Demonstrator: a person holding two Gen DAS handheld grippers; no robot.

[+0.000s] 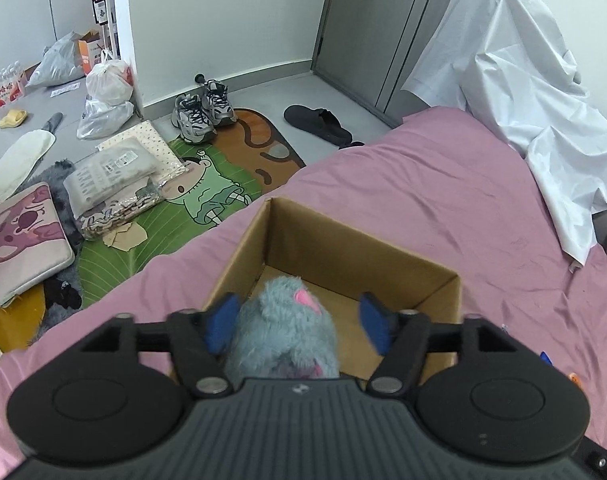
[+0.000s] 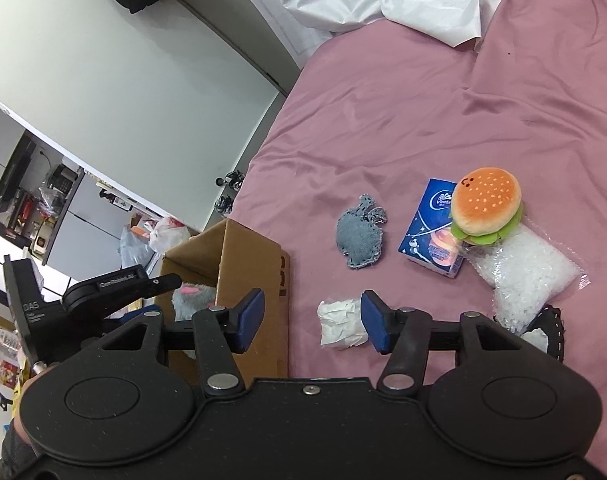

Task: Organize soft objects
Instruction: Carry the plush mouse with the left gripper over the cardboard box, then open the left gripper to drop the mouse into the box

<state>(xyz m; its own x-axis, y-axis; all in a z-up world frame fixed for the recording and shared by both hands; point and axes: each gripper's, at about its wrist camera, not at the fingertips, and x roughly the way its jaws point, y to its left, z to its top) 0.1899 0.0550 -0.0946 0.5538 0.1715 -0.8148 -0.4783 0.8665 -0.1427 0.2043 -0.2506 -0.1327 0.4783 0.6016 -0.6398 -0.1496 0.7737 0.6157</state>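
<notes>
**Grey plush let go inside the box, more soft things waiting on the bed**

The fluffy grey plush toy with pink ears looks light and squashy; I judge it would give under any squeeze and not slip, so a hold across its thick body would do better than on an ear. It sits inside the open brown cardboard box, at the near left corner, on the pink bedsheet. The left gripper hangs right over it with the toy between the blue pads; the jaws stand spread, the right pad clear of the fur and the left one close against it without pinching, so the toy is released.

From the right wrist view, the right gripper is released too, half spread and holding nothing, just over the bed beside the box's outer wall. A crumpled white tissue wad lies right against its right-hand pad, limp and nearly weightless by the look of it. Further off lie a flat blue-grey fabric patch, a blue tissue packet, an orange plush hamburger leaning on the packet, and a clear bag of white pellets, which I would expect to sag and shift when lifted.
</notes>
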